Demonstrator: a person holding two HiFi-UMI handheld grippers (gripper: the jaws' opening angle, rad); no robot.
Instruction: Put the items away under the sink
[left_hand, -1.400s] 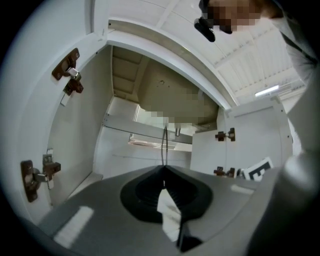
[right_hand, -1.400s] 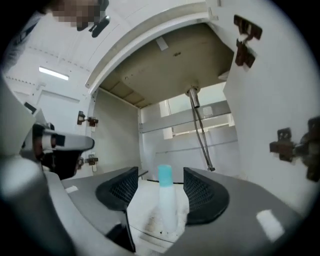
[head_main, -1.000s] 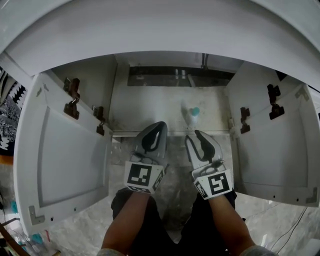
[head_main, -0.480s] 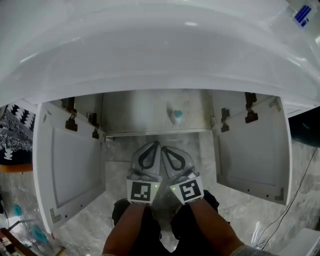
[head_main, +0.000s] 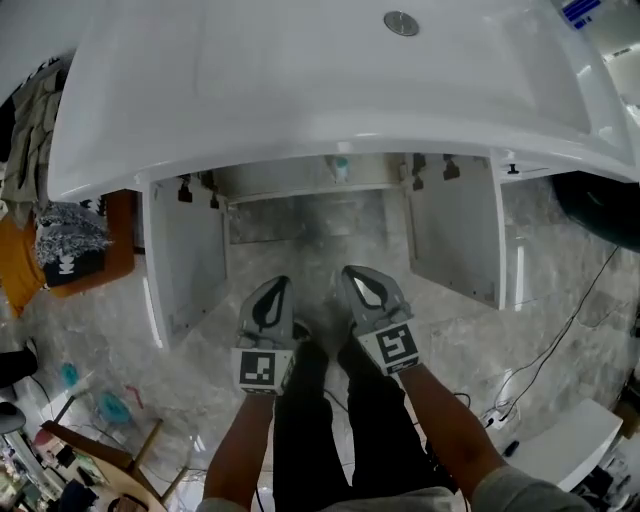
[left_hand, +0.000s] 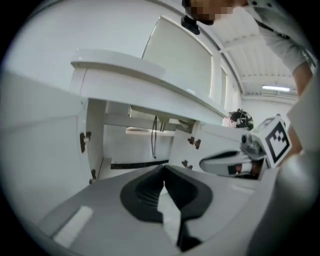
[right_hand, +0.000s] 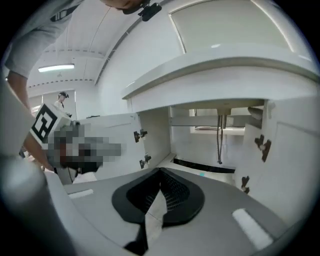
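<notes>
The bottle (head_main: 341, 168) stands under the sink (head_main: 300, 90), at the back of the open cabinet (head_main: 300, 215). Its teal cap faces me, so its long axis looks upright, though it shows very small. Since a second ago both grippers have come well back from the sink, over the floor (head_main: 480, 320). The right gripper (head_main: 353, 272), whose fingers were spread then, now has them pressed together on nothing. The left gripper (head_main: 278, 286) is the same. They sit side by side, pointing at the sink and tilted slightly down.
</notes>
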